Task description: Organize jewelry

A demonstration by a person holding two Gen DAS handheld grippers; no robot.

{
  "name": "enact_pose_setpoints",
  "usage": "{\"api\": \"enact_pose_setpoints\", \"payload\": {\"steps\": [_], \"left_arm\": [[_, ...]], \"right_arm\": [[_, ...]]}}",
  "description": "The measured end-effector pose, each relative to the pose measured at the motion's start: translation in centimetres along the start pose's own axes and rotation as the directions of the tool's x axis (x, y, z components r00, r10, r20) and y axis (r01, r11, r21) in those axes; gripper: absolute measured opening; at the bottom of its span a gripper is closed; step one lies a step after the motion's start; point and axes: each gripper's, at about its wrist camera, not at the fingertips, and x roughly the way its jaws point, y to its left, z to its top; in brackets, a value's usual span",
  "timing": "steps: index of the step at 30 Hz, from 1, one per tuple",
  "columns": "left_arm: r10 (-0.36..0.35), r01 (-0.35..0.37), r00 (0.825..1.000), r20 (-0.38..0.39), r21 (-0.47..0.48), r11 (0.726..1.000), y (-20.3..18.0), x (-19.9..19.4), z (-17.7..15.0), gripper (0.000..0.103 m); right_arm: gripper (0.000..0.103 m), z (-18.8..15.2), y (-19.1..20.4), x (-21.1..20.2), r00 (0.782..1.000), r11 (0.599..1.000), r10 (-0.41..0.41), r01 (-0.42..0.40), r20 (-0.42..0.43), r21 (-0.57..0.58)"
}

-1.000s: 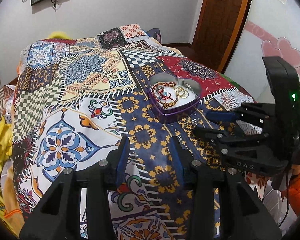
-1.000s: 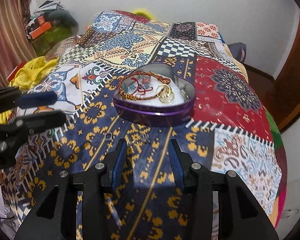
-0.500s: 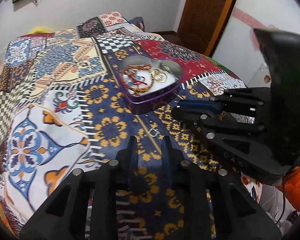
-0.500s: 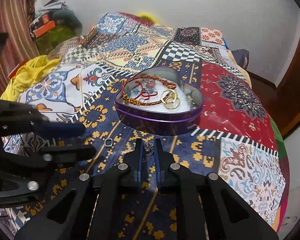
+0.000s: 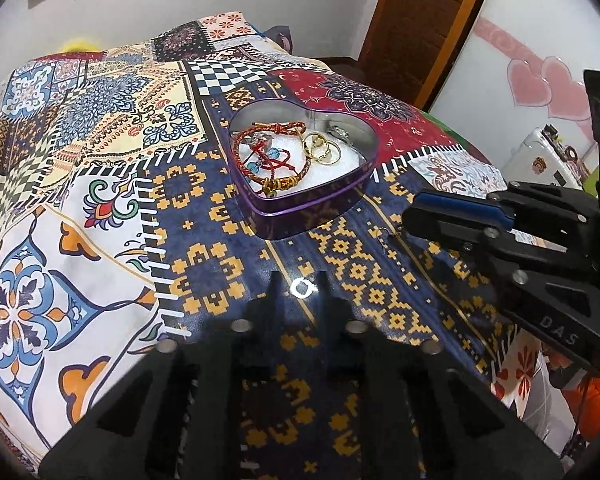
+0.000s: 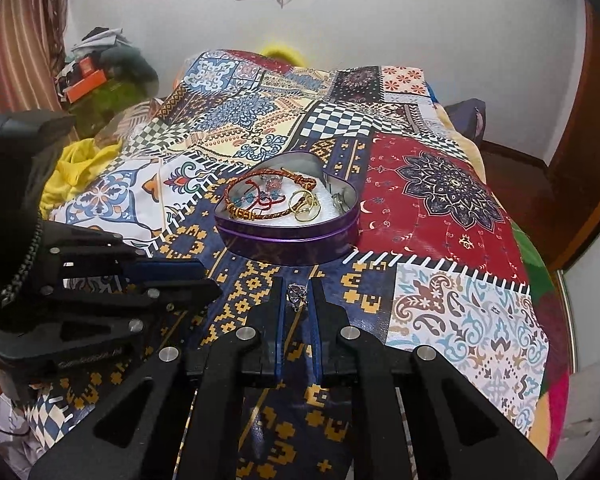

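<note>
The left tool point(image 5: 299, 280) now sits lower and nearer the heart-shaped tin point(image 5: 364, 184) than 1 second ago, its jaws closing around a small silver ring point(image 5: 302, 287) on the bedspread point(image 5: 80, 208). The right tool point(image 6: 298, 292), open then, is now clamped on a small silver trinket point(image 6: 297, 294), lifted slightly.

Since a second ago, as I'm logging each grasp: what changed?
Both grippers narrowed from wide open. The left gripper came down around the silver ring, jaws closing. The right gripper shut on the small pendant. The heart tin and its jewelry stayed put.
</note>
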Motion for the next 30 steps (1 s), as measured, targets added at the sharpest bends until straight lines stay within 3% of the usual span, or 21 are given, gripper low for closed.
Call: {"api": "enact_pose_setpoints", "payload": {"steps": [6, 12, 21, 30], "left_arm": [[0.025, -0.025, 1.000, 0.014, 0.011, 1.000, -0.3, -0.6, 0.1, 0.009], [0.032, -0.032, 0.996, 0.078, 0.000, 0.999, -0.3, -3.0, 1.2, 0.009], [0.050, -0.056, 0.979, 0.195, 0.026, 0.998, -1.0, -7.1, 3.7, 0.009], [0.046, -0.055, 0.965, 0.257, 0.028, 0.998, -1.2, -8.2, 5.6, 0.009]], "right_arm": [[0.009, 0.2, 0.1, -0.5, 1.000, 1.000, -0.001, 0.001, 0.014, 0.006], [0.009, 1.3, 0.1, -1.9, 0.998, 1.000, -0.003, 0.002, 0.057, 0.008], [0.009, 3.7, 0.4, -4.0, 0.989, 1.000, -0.004, 0.003, 0.145, 0.005], [0.009, 5.9, 0.8, -4.6, 0.979, 1.000, 0.012, -0.010, 0.204, -0.010]]}}
